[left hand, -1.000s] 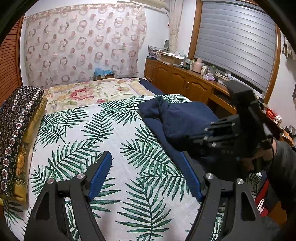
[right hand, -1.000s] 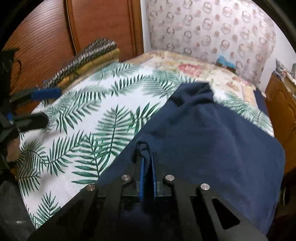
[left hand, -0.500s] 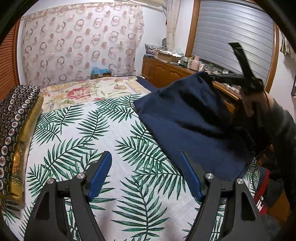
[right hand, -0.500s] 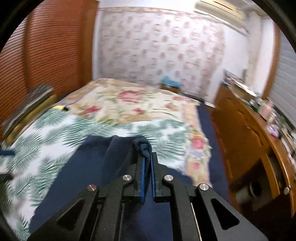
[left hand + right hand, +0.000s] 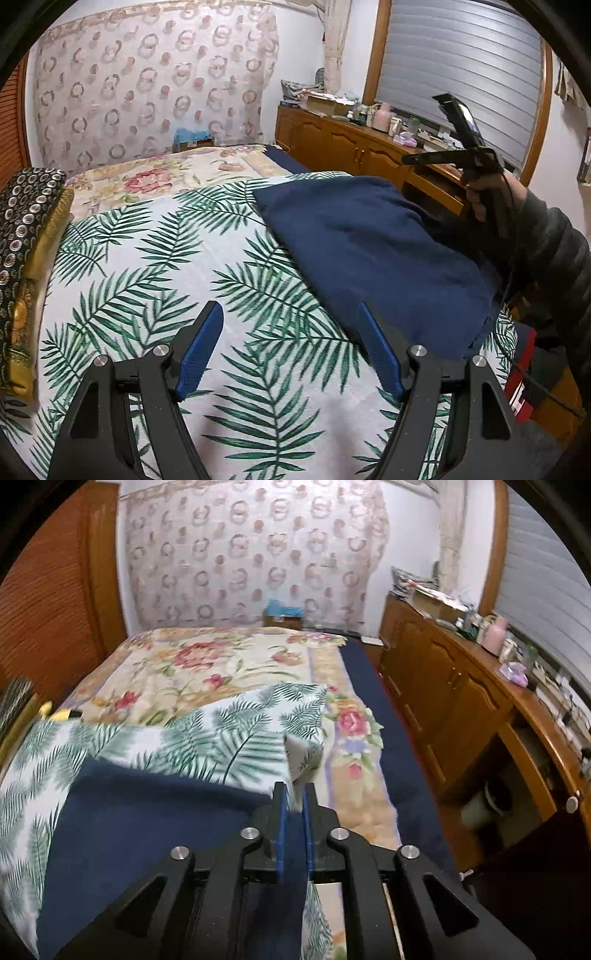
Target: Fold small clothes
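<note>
Our left gripper (image 5: 290, 347) hovers spread above the palm-leaf printed bedsheet (image 5: 155, 258). Our right gripper (image 5: 294, 794), narrowly parted, straddles the dark navy knitted garment (image 5: 373, 254); we cannot tell whether it pinches.

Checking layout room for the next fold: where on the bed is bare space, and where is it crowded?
Free: the palm-leaf sheet between the navy garment and the patterned cushions, under the open left gripper; also the floral bedspread beyond. Crowded: the right edge, where the right gripper hangs over the garment.
</note>
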{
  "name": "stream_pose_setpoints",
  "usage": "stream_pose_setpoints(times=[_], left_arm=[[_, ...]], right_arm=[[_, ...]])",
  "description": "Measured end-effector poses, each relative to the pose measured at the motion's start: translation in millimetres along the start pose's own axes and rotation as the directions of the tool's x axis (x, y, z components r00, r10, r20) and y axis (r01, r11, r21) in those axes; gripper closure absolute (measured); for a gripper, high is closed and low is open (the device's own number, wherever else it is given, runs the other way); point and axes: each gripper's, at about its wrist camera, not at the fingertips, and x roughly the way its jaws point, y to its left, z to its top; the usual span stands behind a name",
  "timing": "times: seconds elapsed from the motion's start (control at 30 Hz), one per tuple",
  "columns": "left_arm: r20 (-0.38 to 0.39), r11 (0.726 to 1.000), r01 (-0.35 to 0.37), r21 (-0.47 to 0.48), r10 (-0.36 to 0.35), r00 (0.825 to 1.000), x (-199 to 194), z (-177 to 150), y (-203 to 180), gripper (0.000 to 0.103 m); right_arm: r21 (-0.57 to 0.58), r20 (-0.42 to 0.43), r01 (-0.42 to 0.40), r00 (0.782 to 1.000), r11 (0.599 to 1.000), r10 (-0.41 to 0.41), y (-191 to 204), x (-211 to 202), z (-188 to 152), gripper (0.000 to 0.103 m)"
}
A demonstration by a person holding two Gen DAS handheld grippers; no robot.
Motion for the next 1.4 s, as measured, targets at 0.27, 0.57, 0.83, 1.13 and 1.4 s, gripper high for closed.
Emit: stream_pose_setpoints(times=[0.27,0.57,0.83,1.13,1.4], left_arm=[[-0.062,0.998,0.047,0.035,-0.044,0.997,11,-9,-23,0.027],[-0.148,0.992,0.099,0.078,-0.086,0.985,22,-25,-51,0.027],[-0.217,0.978,0.184,0.095,-0.160,0.963,28,-32,-69,0.053],[-0.257,0.970,0.230,0.076,-0.204,0.945,31,-41,-76,0.079],[-0.208,0.954,0.287,0.084,-0.265,0.942,3,-34,-86,0.097]], right_arm=[[-0.081,-0.009,-0.112,0.994,0.990,0.112,-1,-63,-77,0.069],[-0.037,-0.081,-0.162,0.984,0.986,0.158,-34,-99,-151,0.069],[-0.010,-0.051,-0.146,0.988,0.989,0.146,-36,-116,-156,0.069],[-0.084,0.008,-0.147,0.989,0.986,0.148,17,-131,-173,0.064],[-0.131,-0.029,-0.218,0.976,0.967,0.217,31,-133,-189,0.054]])
